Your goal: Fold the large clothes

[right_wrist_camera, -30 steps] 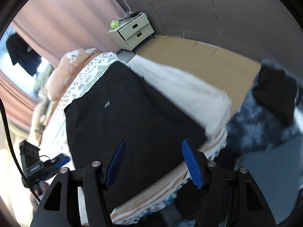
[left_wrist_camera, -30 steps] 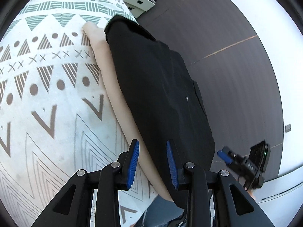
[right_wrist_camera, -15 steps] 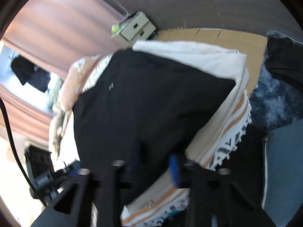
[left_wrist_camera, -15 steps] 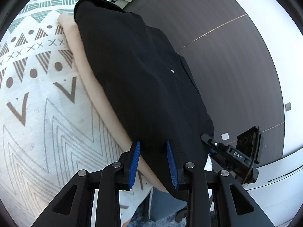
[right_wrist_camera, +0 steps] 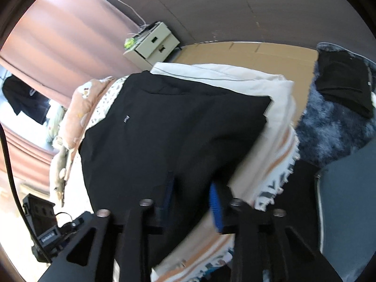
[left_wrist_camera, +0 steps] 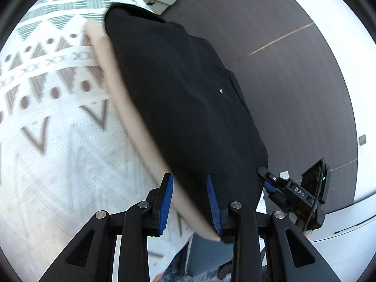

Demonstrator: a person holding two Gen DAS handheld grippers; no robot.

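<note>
Having dropped onto the black garment's (right_wrist_camera: 164,129) near hem, right tool (right_wrist_camera: 191,195) reopening around cloth; left tool (left_wrist_camera: 189,199) opening astride its edge; fold pending.

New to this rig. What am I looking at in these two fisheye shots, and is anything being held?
No robot: a person carries a two-finger gripper in each hand, each with a fisheye camera looking along its blue-padded fingers. One picture is from the left gripper, the other from the right gripper. Both look down on a black garment spread over a patterned blanket. Each gripper straddles the garment's near edge with its jaws opening; no firm grip shows.
</note>
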